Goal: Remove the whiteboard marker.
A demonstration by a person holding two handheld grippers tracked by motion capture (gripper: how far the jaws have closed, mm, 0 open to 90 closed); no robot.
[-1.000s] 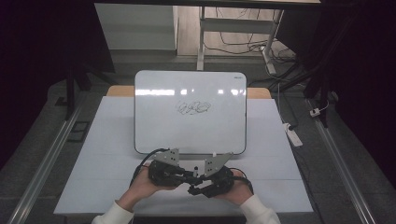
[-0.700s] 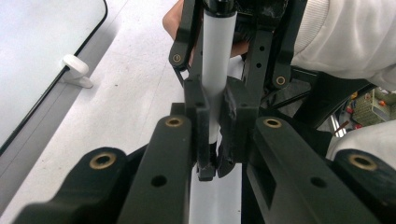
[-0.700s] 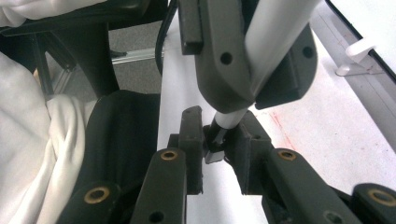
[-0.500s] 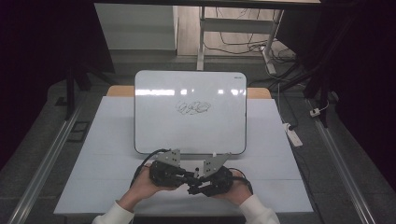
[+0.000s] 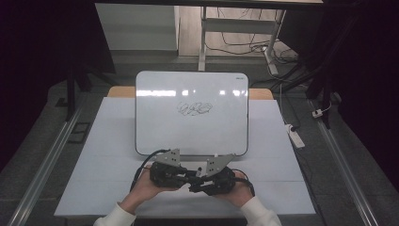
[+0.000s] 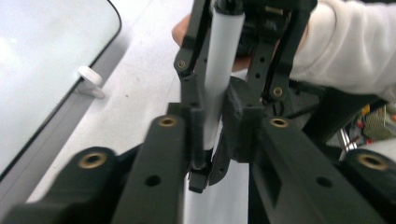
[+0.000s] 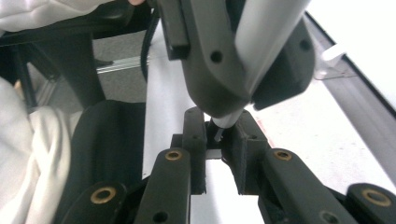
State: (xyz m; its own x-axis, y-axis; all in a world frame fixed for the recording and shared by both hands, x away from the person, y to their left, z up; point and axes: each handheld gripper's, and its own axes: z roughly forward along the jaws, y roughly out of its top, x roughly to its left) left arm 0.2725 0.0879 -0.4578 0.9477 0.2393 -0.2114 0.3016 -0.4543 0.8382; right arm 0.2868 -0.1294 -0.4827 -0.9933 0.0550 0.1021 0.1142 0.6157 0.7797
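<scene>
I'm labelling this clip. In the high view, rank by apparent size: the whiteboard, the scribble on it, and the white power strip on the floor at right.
1. Glossy white rectangular whiteboard, by far the largest.
2. Black marker scribble.
3. White power strip, which looks a little smaller than the scribble; it lies lower, on the floor, so that ranking is unsure.

We see a white marker [image 6: 219, 70] between black grippers, and a white board [image 5: 192, 113] with black scribbles [image 5: 194, 109].
</scene>
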